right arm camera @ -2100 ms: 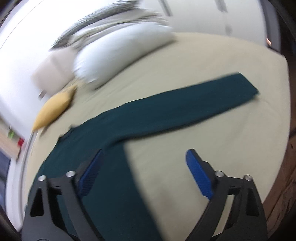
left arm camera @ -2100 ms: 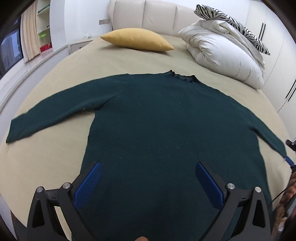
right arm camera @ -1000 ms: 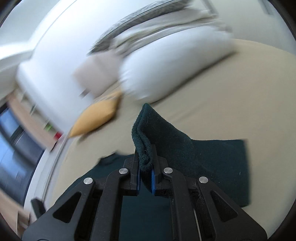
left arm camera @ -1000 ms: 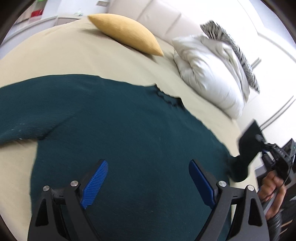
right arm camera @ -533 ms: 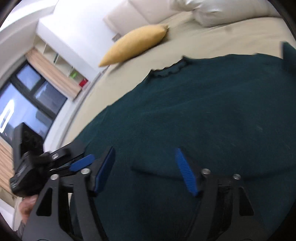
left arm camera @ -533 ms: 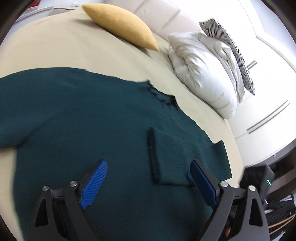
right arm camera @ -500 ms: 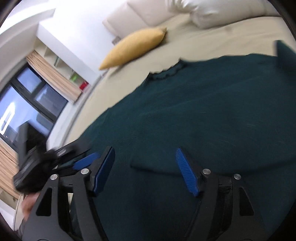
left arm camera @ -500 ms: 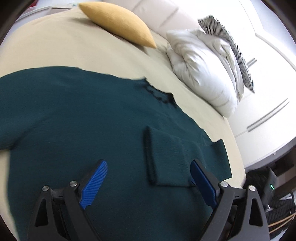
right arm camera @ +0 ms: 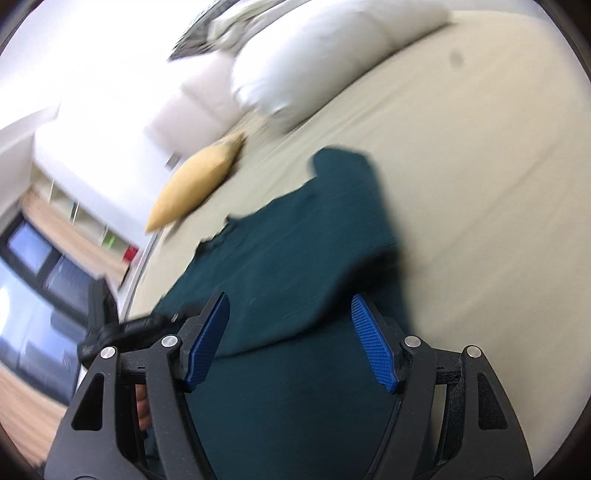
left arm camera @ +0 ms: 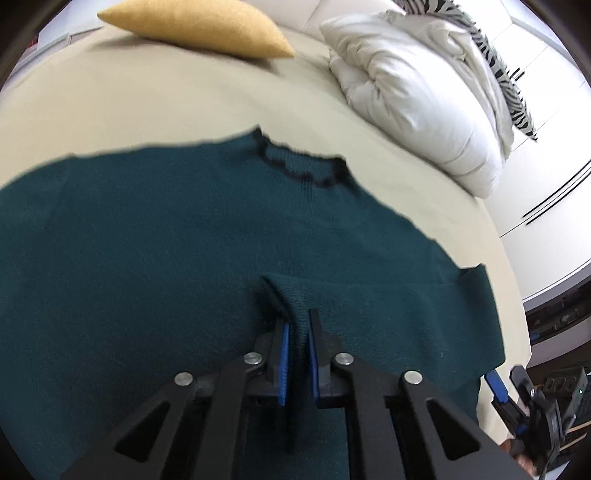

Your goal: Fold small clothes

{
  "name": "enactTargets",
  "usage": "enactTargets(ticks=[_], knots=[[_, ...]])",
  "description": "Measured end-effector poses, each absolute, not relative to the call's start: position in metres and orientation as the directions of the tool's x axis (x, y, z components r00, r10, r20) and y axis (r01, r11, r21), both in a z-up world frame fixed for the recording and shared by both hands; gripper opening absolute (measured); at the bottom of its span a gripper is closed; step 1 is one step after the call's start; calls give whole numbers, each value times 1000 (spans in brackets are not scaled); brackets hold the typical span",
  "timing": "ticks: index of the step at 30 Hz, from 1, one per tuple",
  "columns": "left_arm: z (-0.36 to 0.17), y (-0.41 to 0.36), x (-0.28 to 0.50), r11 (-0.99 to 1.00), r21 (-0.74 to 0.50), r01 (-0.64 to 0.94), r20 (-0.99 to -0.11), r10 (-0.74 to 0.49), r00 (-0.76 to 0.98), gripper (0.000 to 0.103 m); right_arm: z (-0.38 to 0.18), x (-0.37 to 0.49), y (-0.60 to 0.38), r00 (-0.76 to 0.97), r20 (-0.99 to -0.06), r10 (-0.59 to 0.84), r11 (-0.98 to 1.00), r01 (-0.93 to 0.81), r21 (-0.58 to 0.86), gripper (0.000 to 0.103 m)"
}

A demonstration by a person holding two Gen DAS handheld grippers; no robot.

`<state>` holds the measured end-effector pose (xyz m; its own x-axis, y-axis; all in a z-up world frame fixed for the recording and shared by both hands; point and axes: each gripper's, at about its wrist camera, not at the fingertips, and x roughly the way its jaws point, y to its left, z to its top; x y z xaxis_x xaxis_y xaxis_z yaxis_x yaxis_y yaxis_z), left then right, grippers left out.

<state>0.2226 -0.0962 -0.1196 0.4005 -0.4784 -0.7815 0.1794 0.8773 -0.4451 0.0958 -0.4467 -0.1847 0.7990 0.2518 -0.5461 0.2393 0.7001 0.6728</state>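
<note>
1. The left gripper (left arm camera: 297, 332) has just closed and is clamped on the cuff (left arm camera: 280, 295) of the folded-in sleeve (left arm camera: 388, 306), right at its fingertips.
2. That sleeve's long axis runs sideways from the cuff to the sweater's right edge.
3. The right gripper (right arm camera: 290, 339) stands with its jaws apart and empty, above the sweater (right arm camera: 280, 258).
4. The sweater (left arm camera: 147, 229) lies flat on the bed (left arm camera: 147, 99), with its collar (left arm camera: 299, 162) at the far end.
5. Beyond are a yellow cushion (left arm camera: 195, 26) and a white duvet (left arm camera: 417, 88).
</note>
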Motion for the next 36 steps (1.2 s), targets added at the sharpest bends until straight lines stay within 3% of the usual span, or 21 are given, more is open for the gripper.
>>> enactTargets(ticks=[5, 14, 19, 21, 23, 29, 32, 36], knots=[[-96, -70, 227, 877, -447, 175, -726, -470, 502, 9, -174, 104, -485, 802, -575, 161, 717, 306, 626, 68], [-118, -45, 243, 902, -409, 142, -730, -416, 542, 9, -174, 194, -506, 713, -684, 151, 783, 336, 524, 63], [-137, -42, 237, 902, -412, 128, -751, -416, 514, 9, -204, 230, -497, 628, -757, 184, 805, 345, 482, 39], [-138, -38, 234, 898, -421, 129, -744, -424, 517, 9, -207, 237, -494, 622, -769, 148, 834, 339, 435, 11], [-134, -35, 232, 894, -429, 131, -735, -430, 524, 8, -209, 239, -501, 613, -776, 147, 830, 350, 434, 7], [-138, -37, 226, 901, -416, 125, -736, -414, 536, 8, -189, 246, -495, 650, -753, 102, 876, 301, 377, 6], [-148, -33, 227, 892, -434, 123, -733, -430, 527, 9, -217, 250, -501, 607, -789, 94, 880, 320, 351, 5], [-147, -34, 229, 895, -426, 131, -736, -427, 525, 11, -204, 237, -501, 635, -767, 95, 869, 323, 375, 12]])
